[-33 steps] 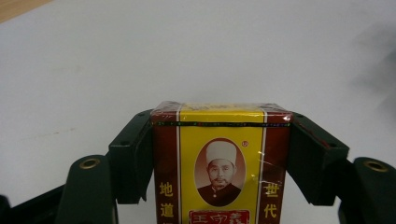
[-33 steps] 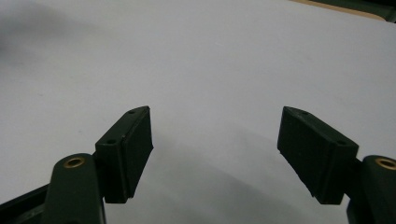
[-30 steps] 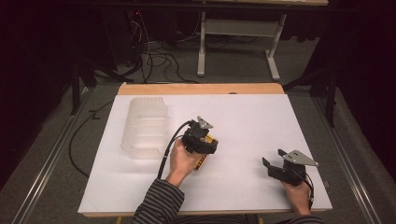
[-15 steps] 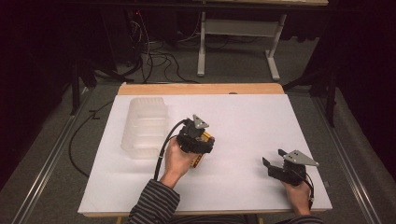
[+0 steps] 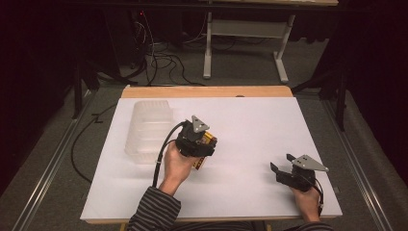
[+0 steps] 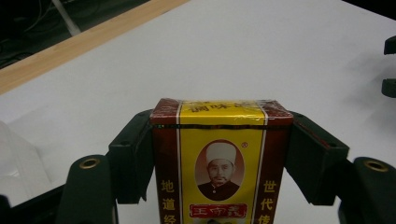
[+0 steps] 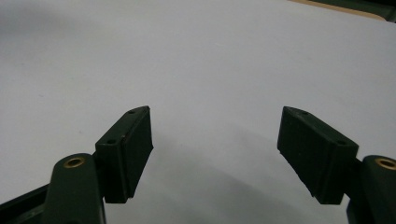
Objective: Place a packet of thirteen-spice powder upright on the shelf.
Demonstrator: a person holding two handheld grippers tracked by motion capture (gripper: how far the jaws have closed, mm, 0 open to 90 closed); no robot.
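Gripping yellow/red box (image 6: 221, 163) w/ Chinese text & portrait, left gripper (image 6: 219, 158).

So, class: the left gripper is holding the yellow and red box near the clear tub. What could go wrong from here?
1. The left gripper pinches the box only by its side faces, so the box may slip or crush.
2. The clear tub is light and hard to see; a bump might shift it.
3. The cable could snag on the tub.

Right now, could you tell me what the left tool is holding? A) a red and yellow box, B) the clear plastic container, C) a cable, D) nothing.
A: in the left gripper view the left tool has its pads pressed on both sides of the red and yellow box.
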